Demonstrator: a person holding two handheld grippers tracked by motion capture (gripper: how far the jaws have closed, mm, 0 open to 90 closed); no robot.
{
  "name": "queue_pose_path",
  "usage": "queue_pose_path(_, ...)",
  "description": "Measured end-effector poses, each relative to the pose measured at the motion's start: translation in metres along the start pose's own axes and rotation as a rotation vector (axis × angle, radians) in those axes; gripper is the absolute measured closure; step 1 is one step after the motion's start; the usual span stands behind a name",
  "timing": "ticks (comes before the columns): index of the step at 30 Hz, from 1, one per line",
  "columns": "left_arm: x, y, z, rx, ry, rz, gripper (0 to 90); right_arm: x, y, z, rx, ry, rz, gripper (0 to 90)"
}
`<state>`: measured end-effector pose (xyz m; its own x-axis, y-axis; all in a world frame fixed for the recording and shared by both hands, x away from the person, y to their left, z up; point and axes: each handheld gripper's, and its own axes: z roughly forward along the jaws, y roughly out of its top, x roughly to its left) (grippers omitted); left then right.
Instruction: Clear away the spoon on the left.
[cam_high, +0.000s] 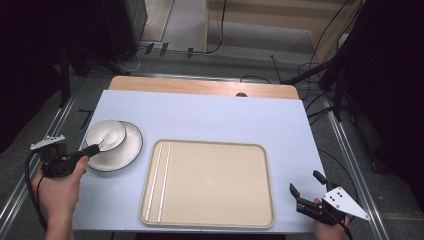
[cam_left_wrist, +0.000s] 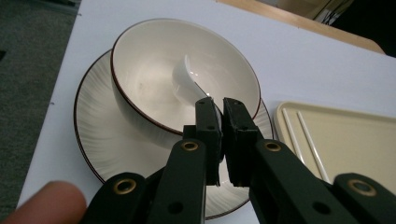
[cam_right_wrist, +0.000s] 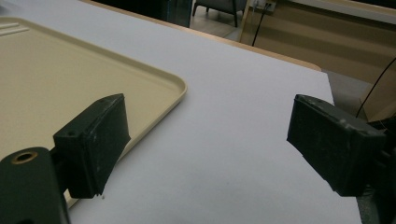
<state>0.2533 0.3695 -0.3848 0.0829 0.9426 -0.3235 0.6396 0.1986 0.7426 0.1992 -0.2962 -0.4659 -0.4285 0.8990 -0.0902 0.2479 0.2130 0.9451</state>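
A white bowl (cam_high: 106, 136) with a dark rim stands on a ribbed white plate (cam_high: 129, 150) at the table's left. Inside the bowl (cam_left_wrist: 154, 60) lies a white ceramic spoon (cam_left_wrist: 187, 81), its handle leaning over the near rim. My left gripper (cam_left_wrist: 220, 109) is shut on the end of that handle; in the high view the left gripper (cam_high: 95, 148) reaches the bowl from the left. My right gripper (cam_high: 306, 182) rests open near the table's front right, just past the tray's corner, with nothing between the jaws (cam_right_wrist: 210, 140).
A large cream tray (cam_high: 210, 182) lies in the middle of the pale blue table, with a pair of white chopsticks (cam_high: 157, 180) along its left side. The tray's corner (cam_right_wrist: 154, 79) is close to the right gripper's left jaw. Cables run over the floor behind the table.
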Motion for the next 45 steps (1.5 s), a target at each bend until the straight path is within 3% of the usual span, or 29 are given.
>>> queue_pose_path(22,-0.028,0.01,-0.025,-0.099,-0.087,0.059,86.6,0.0,-0.001,-0.001,-0.004,-0.005,0.006,13.0)
queue_pose_path(45,-0.067,0.007,-0.018,-0.096,-0.205,0.128,86.6,0.0,-0.001,-0.001,-0.004,-0.005,0.005,13.0)
